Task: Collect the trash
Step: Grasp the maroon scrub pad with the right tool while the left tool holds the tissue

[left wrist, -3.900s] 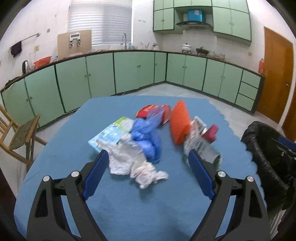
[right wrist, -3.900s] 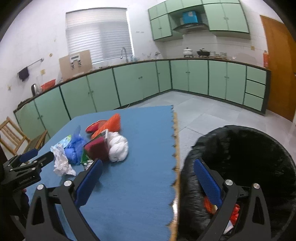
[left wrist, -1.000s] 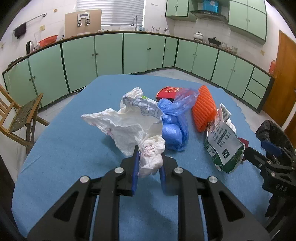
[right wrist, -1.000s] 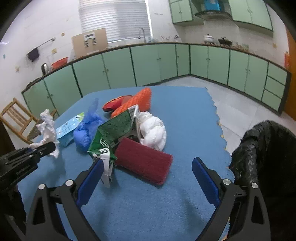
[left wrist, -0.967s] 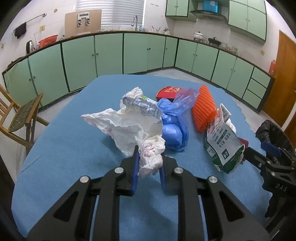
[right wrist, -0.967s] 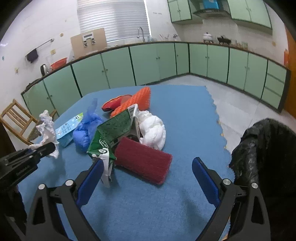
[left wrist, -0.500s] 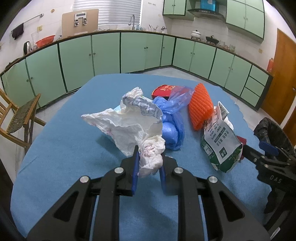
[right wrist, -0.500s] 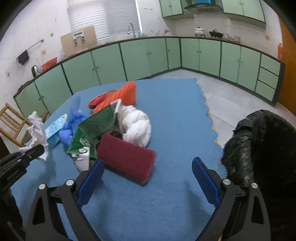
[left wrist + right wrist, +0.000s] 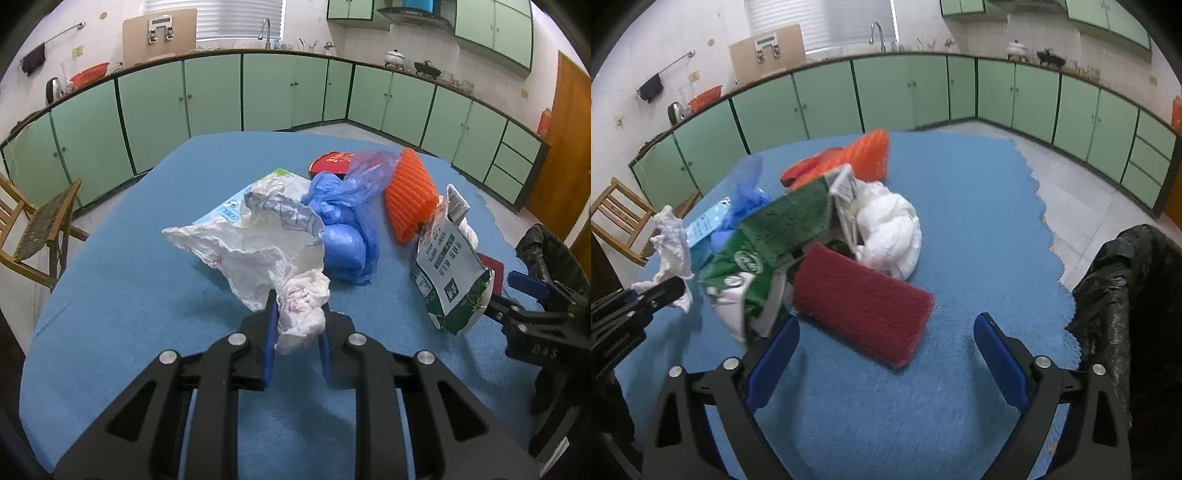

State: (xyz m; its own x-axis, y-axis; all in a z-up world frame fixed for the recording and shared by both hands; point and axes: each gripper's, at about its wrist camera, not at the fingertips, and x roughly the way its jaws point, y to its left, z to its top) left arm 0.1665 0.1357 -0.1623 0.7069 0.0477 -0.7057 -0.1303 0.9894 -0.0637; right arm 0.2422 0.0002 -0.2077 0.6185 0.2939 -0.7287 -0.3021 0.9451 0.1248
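Crumpled white paper point(image 9: 266, 243) pinched in clenched jaws of left gripper point(image 9: 295, 332), lifted above blue table point(image 9: 147, 295). Right gripper point(image 9: 886, 343) jaws spread wide, near red scouring pad point(image 9: 864, 306), black bin point(image 9: 1126, 280) at right.

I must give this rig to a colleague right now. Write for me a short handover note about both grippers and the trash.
Left hand-held gripper: shut on the crumpled white paper, lifted off the blue table.
Right hand-held gripper: open, empty, pointed at the dark red scouring pad.
On the table: green and white pouch, white wad, blue plastic bag, orange ribbed piece, red packet, light blue leaflet.
Black-lined bin stands past the table's right edge.
Left to do: bin the paper, then the rest.
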